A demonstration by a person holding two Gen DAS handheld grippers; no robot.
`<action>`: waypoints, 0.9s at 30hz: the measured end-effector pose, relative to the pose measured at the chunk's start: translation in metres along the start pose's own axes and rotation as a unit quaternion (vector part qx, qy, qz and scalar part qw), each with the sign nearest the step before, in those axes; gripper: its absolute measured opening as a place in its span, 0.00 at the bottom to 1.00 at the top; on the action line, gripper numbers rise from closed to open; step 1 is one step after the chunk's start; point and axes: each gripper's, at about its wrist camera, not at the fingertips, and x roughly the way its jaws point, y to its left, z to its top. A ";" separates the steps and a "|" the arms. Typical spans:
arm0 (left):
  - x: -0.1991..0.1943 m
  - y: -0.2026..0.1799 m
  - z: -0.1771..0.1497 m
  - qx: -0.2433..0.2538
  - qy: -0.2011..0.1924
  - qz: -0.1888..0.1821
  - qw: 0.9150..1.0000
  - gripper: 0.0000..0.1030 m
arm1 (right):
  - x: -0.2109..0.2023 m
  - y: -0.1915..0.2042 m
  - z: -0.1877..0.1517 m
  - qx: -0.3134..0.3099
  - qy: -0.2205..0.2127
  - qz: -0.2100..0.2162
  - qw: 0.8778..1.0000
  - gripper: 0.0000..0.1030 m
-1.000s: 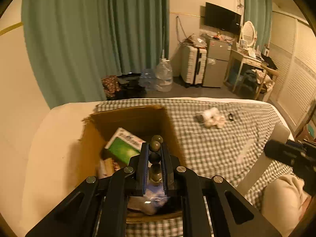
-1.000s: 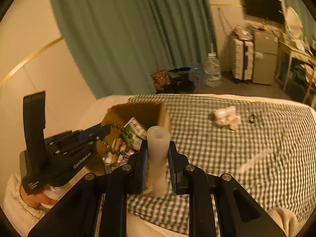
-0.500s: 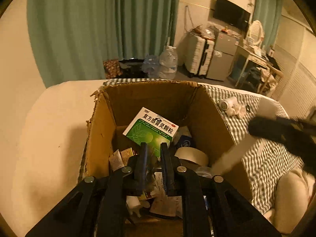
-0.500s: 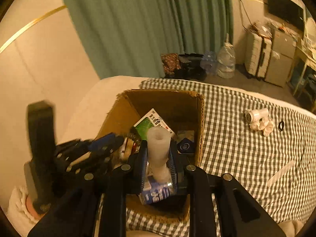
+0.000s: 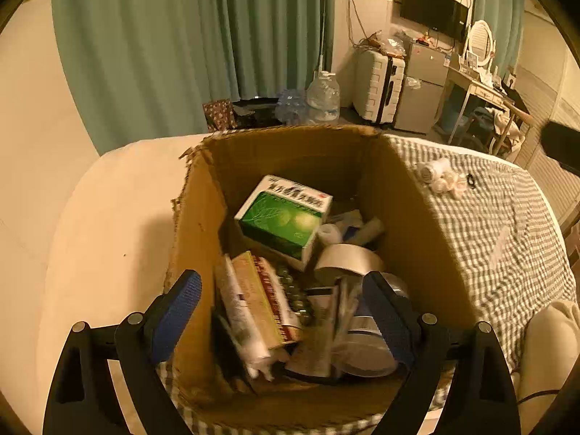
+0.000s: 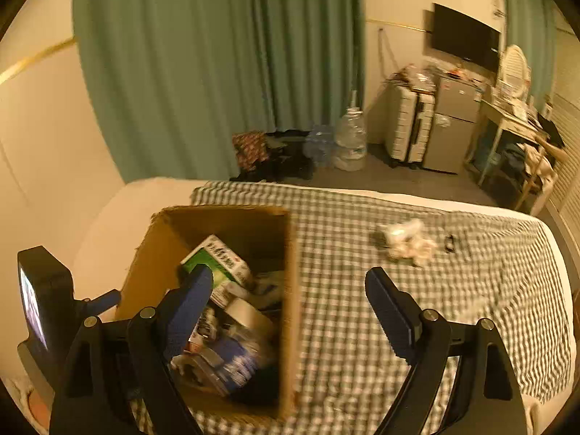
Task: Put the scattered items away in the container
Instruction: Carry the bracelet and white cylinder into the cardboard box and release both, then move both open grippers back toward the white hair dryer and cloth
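An open cardboard box [image 5: 195, 224] [image 6: 152, 264] stands on the bed. It holds a green medicine box [image 5: 286, 214] [image 6: 214, 264], a tape roll [image 5: 348, 261], a bead string [image 5: 295, 291], a pale tube [image 5: 369, 226] and other packets. My left gripper [image 5: 281, 290] hangs over the box. Its jaws are opening and nothing is between them. My right gripper [image 6: 290, 281] straddles the box's right wall, jaws also opening and empty. A small white bundle [image 5: 440, 177] [image 6: 406, 241] and a black ring [image 6: 449, 243] lie on the checked cloth [image 6: 362, 308].
The left gripper's body [image 6: 43, 304] sits at the left edge of the right wrist view. Beyond the bed are green curtains [image 5: 181, 54], water bottles [image 6: 349, 141], a white suitcase [image 5: 378, 85], a small fridge and a desk. A pale strip [image 5: 502, 243] lies on the cloth.
Both grippers came over the box and opened. The bead string left the left jaws and the pale tube left the right jaws; both now lie in the box.
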 end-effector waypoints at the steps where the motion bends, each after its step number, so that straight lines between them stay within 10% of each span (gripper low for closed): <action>1: -0.005 -0.006 0.001 -0.003 -0.004 -0.003 1.000 0.97 | -0.006 -0.011 -0.001 0.006 -0.004 -0.003 1.000 0.84; 13: -0.050 -0.150 -0.040 0.003 -0.070 -0.017 0.997 1.00 | -0.088 -0.210 -0.042 0.135 -0.031 -0.042 0.989 0.90; 27: 0.004 -0.249 -0.044 0.026 -0.037 -0.014 0.999 1.00 | 0.027 -0.293 -0.125 0.187 0.074 -0.075 0.977 0.90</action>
